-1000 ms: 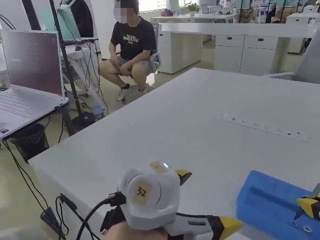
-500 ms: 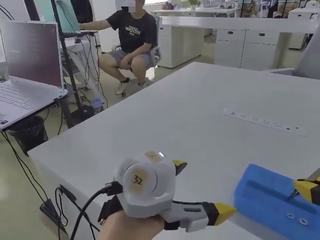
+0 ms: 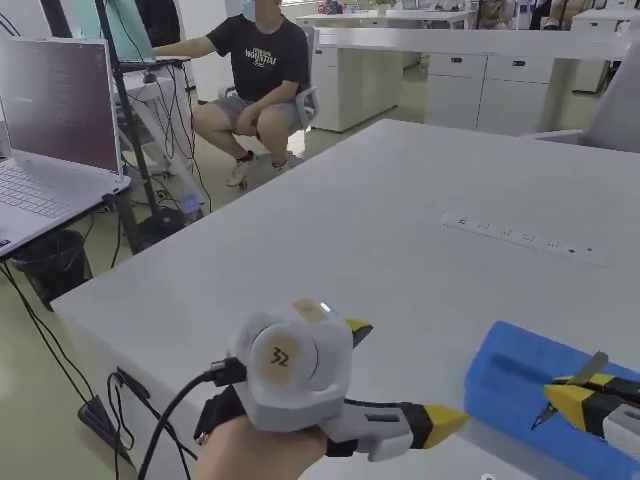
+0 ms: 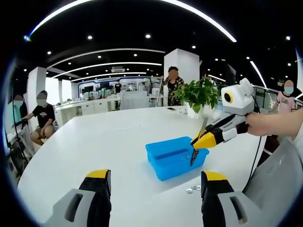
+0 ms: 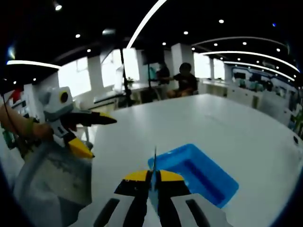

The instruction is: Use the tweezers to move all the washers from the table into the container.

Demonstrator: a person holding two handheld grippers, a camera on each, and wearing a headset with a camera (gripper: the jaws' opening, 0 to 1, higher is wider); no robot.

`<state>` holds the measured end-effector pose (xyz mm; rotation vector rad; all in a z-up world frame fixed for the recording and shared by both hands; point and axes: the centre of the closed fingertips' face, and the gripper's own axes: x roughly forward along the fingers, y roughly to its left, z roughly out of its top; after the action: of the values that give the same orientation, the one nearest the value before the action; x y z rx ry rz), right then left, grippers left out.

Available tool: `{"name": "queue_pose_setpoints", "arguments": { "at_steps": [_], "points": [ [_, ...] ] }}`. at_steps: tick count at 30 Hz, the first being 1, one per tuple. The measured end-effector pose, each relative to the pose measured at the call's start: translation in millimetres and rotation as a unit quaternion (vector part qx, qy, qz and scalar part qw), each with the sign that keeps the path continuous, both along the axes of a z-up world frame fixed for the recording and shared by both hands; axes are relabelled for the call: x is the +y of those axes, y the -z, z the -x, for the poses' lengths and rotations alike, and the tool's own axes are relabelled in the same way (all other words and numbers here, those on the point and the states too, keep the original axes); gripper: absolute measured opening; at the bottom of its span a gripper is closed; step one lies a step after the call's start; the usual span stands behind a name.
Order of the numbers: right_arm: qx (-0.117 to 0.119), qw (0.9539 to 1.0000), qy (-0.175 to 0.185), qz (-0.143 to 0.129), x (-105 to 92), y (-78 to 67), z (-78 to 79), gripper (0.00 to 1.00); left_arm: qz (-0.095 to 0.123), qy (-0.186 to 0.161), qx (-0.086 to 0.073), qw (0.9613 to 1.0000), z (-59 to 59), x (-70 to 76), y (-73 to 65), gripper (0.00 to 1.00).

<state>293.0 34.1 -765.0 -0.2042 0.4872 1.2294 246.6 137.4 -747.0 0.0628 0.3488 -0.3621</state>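
A blue container [image 4: 173, 156] lies on the white table [image 4: 109, 142]. Two or three small washers [image 4: 193, 189] rest on the table beside its near corner. My right gripper [image 4: 204, 140] is shut on metal tweezers [image 4: 192, 157], whose tips point down over the container's near edge. In the right gripper view the tweezers [image 5: 154, 161] stick out from my shut right gripper [image 5: 152, 176] towards the container [image 5: 196, 172]. The head view has my right gripper [image 3: 578, 396] over the container [image 3: 510, 385]. My left gripper [image 3: 402, 375] hangs open with nothing in it, left of the container.
A white power strip [image 3: 525, 240] lies across the far right of the table. A laptop [image 3: 50, 130] stands on a desk to the left, with cables below it. A person sits on a chair [image 3: 255, 70] beyond the table's far corner.
My right gripper with the tweezers has come further in from the right, over the blue container. The left gripper has hardly moved; the head camera has shifted a little.
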Motion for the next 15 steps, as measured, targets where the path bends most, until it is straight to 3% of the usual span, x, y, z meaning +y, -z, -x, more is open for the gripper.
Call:
{"name": "queue_pose_setpoints", "arguments": {
  "at_steps": [11,15],
  "points": [
    [0.027,0.9988,-0.019,0.036,4.7,31.4,13.4,0.04,-0.008,-0.002,0.003,1.0,0.0,1.4,1.4,0.79],
    [0.029,0.9983,-0.028,0.042,7.1,36.0,18.7,0.04,-0.009,-0.003,0.003,0.9999,0.0,2.9,2.0,0.79]
  ]
}}
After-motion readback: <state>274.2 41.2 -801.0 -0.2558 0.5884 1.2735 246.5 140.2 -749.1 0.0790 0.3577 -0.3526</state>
